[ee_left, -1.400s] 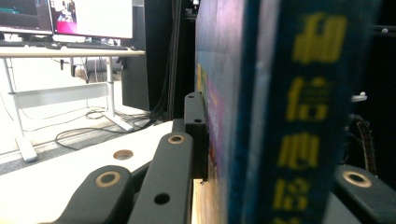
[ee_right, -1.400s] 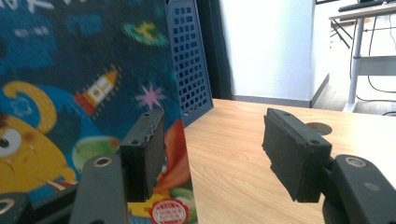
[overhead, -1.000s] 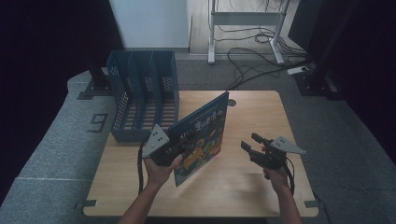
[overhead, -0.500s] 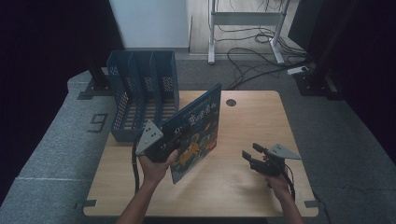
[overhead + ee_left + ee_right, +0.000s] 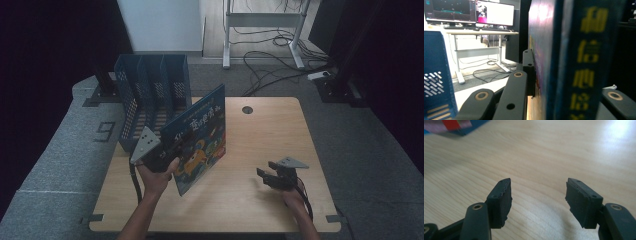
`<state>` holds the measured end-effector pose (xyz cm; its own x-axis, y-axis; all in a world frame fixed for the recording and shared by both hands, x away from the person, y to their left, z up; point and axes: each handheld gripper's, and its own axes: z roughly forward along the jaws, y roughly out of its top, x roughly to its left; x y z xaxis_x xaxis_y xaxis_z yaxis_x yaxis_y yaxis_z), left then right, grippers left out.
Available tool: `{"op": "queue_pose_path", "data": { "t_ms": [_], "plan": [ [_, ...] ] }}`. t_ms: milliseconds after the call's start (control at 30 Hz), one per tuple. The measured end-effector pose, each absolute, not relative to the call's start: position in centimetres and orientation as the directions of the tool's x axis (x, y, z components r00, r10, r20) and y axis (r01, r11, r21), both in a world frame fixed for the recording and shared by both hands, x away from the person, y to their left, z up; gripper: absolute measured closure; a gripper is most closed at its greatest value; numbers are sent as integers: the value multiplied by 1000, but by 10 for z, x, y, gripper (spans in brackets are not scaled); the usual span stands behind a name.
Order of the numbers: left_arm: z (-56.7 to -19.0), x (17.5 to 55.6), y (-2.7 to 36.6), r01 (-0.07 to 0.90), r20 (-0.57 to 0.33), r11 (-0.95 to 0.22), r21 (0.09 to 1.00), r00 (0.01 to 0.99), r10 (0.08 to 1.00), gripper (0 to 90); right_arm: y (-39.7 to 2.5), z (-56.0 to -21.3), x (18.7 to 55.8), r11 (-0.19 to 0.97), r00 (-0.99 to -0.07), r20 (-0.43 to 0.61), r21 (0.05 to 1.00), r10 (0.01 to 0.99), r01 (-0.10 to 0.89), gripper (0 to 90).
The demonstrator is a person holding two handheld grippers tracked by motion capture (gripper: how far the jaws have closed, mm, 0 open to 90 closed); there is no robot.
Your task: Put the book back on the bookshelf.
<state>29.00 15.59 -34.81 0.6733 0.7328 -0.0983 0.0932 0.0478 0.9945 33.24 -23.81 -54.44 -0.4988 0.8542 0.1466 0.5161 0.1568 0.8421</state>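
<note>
Clamped in our left gripper point(image 5: 167, 159) is a picture book point(image 5: 200, 137), held tilted on edge above the left half of the wooden table point(image 5: 260, 130), its lower corner close to the tabletop. In the left gripper view the book point(image 5: 564, 60) stands between the 2 black jaws, spine toward the camera with yellow characters down it. Our right gripper point(image 5: 270, 176) hovers low over the table's right front part, well apart from the book, its jaws spread with nothing between them; the right gripper view has bare pale wood grain point(image 5: 549, 150) under the 2 pads point(image 5: 500, 200).

Just behind the book stands a blue file rack point(image 5: 150, 95) with perforated walls, at the table's back left corner. A round cable hole point(image 5: 247, 109) sits near the back edge. Grey carpet point(image 5: 65, 165) with a white 9 point(image 5: 105, 132) marked on it surrounds the table. Beyond lie a white desk frame point(image 5: 260, 30) and loose cables point(image 5: 270, 60); the left gripper view adds monitors point(image 5: 469, 11) on a desk.
</note>
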Motion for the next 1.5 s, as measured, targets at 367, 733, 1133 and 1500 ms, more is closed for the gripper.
{"op": "queue_pose_path", "data": {
  "t_ms": [367,733,1133,1500],
  "plan": [
    [-339,285,170,71,-82,47,996,651,754,825,-236,-553,338,188,-466,138,788,874,586,360],
    [-331,283,178,56,-81,58,997,639,765,826,-239,-554,341,171,-407,121,774,906,610,360],
    [-322,285,188,44,-85,73,996,613,785,825,-240,-554,342,157,-380,118,771,917,617,351],
    [-312,289,204,26,-93,96,995,575,813,825,-236,-554,341,182,-372,78,769,925,612,355]
  ]
}}
